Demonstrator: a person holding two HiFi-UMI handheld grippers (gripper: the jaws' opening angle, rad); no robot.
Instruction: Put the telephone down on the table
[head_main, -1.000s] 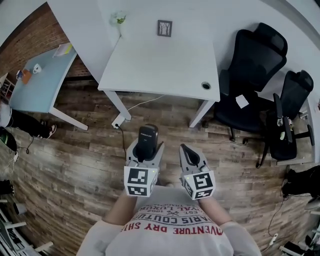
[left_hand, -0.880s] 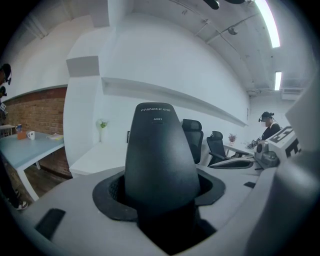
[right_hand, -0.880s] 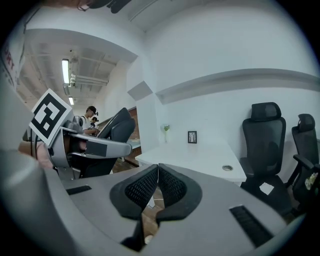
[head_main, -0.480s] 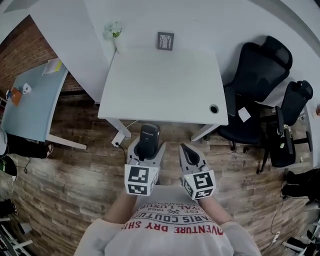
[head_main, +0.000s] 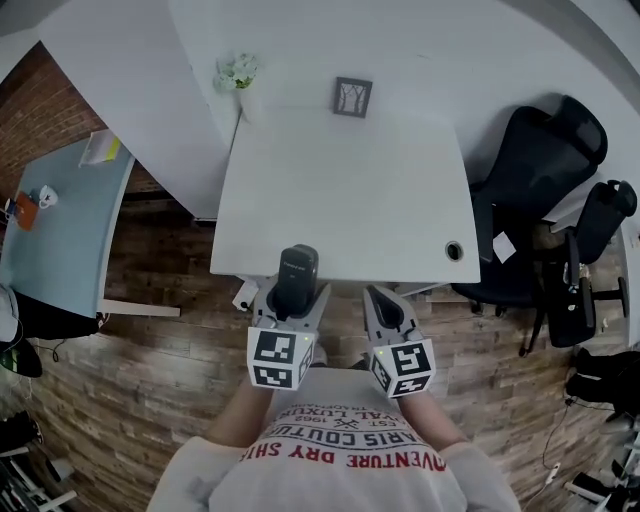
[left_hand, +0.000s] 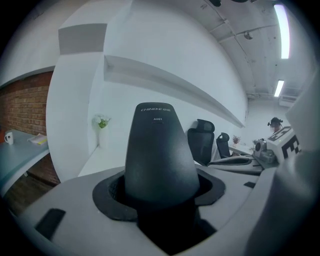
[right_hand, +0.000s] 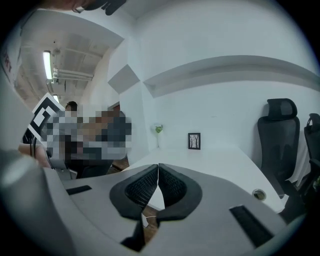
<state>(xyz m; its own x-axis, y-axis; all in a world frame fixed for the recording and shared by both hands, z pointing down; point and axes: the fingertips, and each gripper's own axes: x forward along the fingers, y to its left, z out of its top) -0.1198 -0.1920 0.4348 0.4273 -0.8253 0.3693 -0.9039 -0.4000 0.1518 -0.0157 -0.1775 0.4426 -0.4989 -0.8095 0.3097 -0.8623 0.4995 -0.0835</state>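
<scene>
**Readable print: one handset, one shirt**

The black, rounded plastic telephone (left_hand: 160, 155) carries pale lettering near its top end, seen in the left gripper view. It reads "CHINOE", followed by smaller characters too fine to read, and under that the code "A061". In the head view, just below the telephone, the person's white cotton shirt (head_main: 345, 455) shows print upside down. Red capitals read "VENTURE DRY SH", cut off at both ends. Nearer the telephone, dark capitals read "ARIS COUTU". A smaller line starting "EST." is too small to be sure of.

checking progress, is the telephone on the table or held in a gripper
Held: the left gripper clamps the telephone between its fingers, at the table's near edge.
</scene>
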